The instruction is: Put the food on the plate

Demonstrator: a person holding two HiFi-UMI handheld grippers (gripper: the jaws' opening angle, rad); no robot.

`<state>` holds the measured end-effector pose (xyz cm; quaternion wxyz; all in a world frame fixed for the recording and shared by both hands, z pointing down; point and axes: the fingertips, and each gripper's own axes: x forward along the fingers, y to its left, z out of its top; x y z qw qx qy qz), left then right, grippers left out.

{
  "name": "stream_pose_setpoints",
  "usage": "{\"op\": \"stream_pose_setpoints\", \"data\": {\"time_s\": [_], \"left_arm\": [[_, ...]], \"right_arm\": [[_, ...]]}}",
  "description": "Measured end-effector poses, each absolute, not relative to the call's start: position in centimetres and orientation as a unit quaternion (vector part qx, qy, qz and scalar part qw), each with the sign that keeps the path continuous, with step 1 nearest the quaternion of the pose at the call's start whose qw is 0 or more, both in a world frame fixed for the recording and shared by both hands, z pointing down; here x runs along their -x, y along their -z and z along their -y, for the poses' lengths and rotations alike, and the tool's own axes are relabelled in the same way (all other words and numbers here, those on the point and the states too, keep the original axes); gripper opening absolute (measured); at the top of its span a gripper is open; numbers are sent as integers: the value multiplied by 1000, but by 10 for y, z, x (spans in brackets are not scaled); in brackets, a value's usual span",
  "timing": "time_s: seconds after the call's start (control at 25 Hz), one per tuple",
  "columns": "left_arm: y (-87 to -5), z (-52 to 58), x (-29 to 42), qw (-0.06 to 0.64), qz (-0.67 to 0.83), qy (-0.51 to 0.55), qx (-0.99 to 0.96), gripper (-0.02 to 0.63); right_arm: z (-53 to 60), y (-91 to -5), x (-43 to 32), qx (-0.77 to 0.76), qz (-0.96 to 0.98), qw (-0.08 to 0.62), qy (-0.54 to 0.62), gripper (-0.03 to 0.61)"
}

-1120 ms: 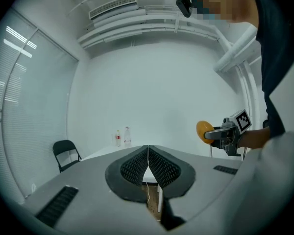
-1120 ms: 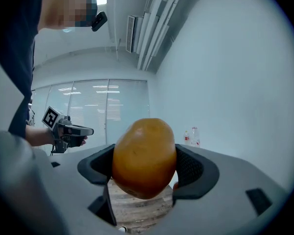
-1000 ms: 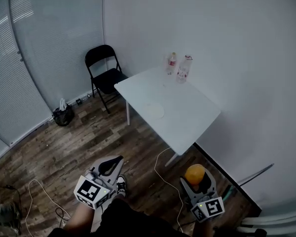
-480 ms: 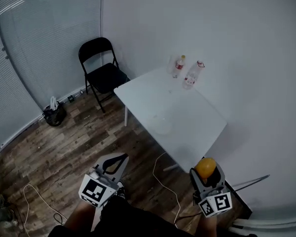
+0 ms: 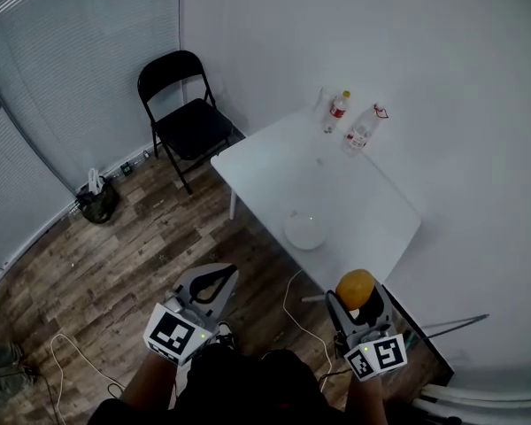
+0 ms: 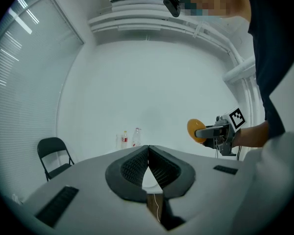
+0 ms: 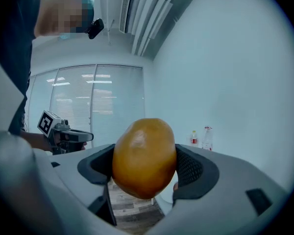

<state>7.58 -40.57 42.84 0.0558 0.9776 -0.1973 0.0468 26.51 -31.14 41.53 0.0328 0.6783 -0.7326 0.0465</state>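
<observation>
An orange, egg-shaped piece of food (image 5: 355, 289) (image 7: 144, 158) sits clamped between the jaws of my right gripper (image 5: 357, 301) (image 7: 145, 166), held over the floor just short of the near corner of the white table (image 5: 274, 162). A small white plate (image 5: 305, 232) lies on the table near that corner. My left gripper (image 5: 210, 286) (image 6: 148, 164) hangs over the wooden floor to the left of the table, jaws touching, nothing between them. In the left gripper view the right gripper (image 6: 216, 131) and its orange food (image 6: 196, 130) show off to the right.
Two plastic bottles (image 5: 337, 111) (image 5: 364, 128) stand at the table's far edge by the white wall. A black folding chair (image 5: 186, 120) is left of the table, a dark bag (image 5: 96, 200) by the blinds. Cables (image 5: 294, 304) trail on the floor.
The view has drawn closer to the table; the plate now sits nearer. Both grippers have come forward, the right one still carrying the orange food.
</observation>
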Motion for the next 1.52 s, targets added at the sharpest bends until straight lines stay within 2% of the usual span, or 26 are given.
{"op": "stream_pose_setpoints", "data": {"time_s": [0.16, 0.6, 0.84, 1.16, 1.52], "left_arm": [[-431, 421, -88, 76, 189, -51, -978, 23], [-450, 453, -168, 79, 266, -80, -958, 23], [-478, 451, -191, 91, 297, -97, -946, 23], [-503, 443, -176, 122, 325, -129, -929, 23], [-525, 450, -168, 146, 343, -145, -917, 23]], "right_arm": [[336, -428, -277, -672, 737, 36, -53, 374], [420, -507, -369, -606, 781, 72, -133, 374], [477, -585, -393, -578, 787, 126, -172, 374], [523, -702, -380, -531, 780, 277, -179, 374], [540, -773, -380, -506, 760, 354, -202, 374]]}}
